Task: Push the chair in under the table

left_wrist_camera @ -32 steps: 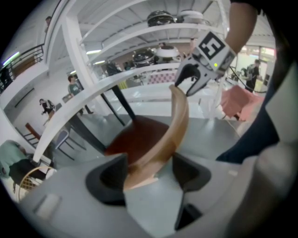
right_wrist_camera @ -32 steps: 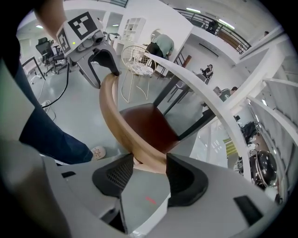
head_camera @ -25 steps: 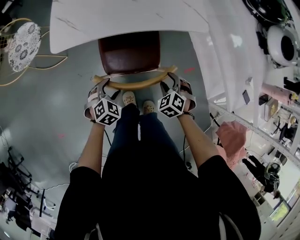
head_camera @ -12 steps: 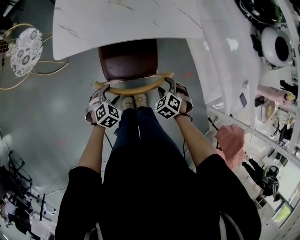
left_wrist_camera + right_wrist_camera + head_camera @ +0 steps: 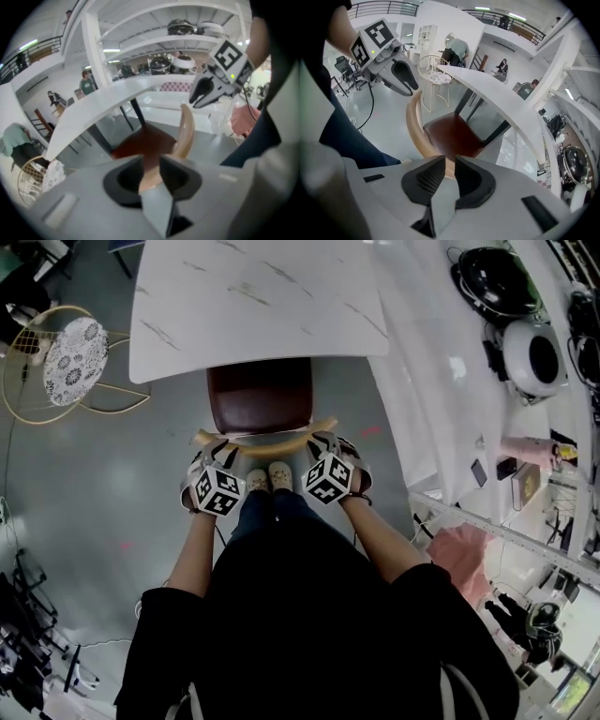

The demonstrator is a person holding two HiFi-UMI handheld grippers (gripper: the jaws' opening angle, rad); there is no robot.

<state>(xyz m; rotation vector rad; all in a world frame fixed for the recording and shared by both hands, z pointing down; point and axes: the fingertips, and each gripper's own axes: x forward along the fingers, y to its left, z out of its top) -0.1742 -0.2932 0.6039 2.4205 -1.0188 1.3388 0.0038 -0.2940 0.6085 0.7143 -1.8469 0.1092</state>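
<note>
Upper left of the head view: a round wire side table, well apart from the rest. Upper centre: white marble table, with the chair just below it in frame, far edge of the brown seat at the tabletop's near edge, most of it out in the open. Left of centre: left gripper, jaws closing on the left end of the curved wooden backrest, wood filling the gap between the pads. Lower centre, between the grippers: two pale shoes. Right of centre: right gripper, jaws closing likewise on the backrest's right end, wood pinched between them.
</note>
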